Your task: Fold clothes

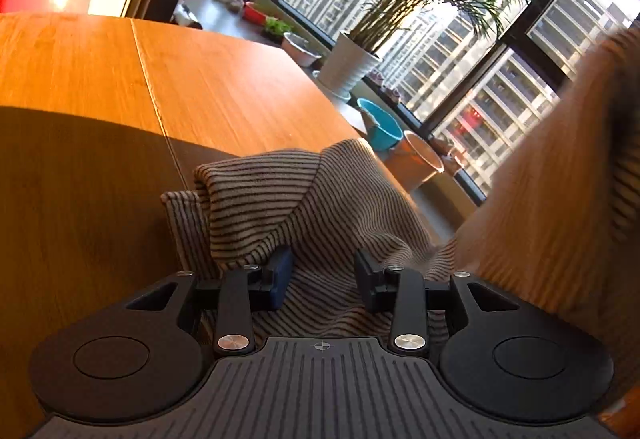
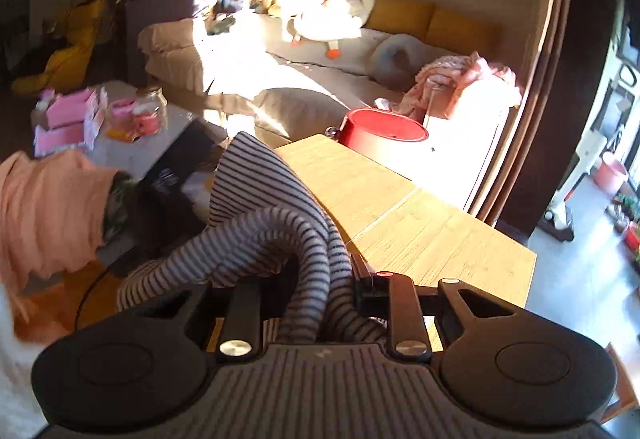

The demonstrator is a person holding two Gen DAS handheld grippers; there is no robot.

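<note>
A grey garment with thin dark stripes (image 1: 304,207) lies bunched at the near edge of the wooden table (image 1: 240,79). In the left wrist view my left gripper (image 1: 323,275) has its blue pads close on either side of a raised fold, and the cloth climbs from between them. In the right wrist view the same striped garment (image 2: 280,231) runs in thick rolls through my right gripper (image 2: 316,291), which is shut on it. The cloth hides that gripper's left finger. The garment hangs lifted over the table (image 2: 420,231) edge.
A red pot (image 2: 384,135) stands at the table's far end. Blurred orange fabric (image 2: 48,207) fills the left of the right wrist view and the right of the left wrist view (image 1: 560,159). A potted palm (image 1: 348,67) and windows stand beyond the table; a sofa (image 2: 320,79) lies behind.
</note>
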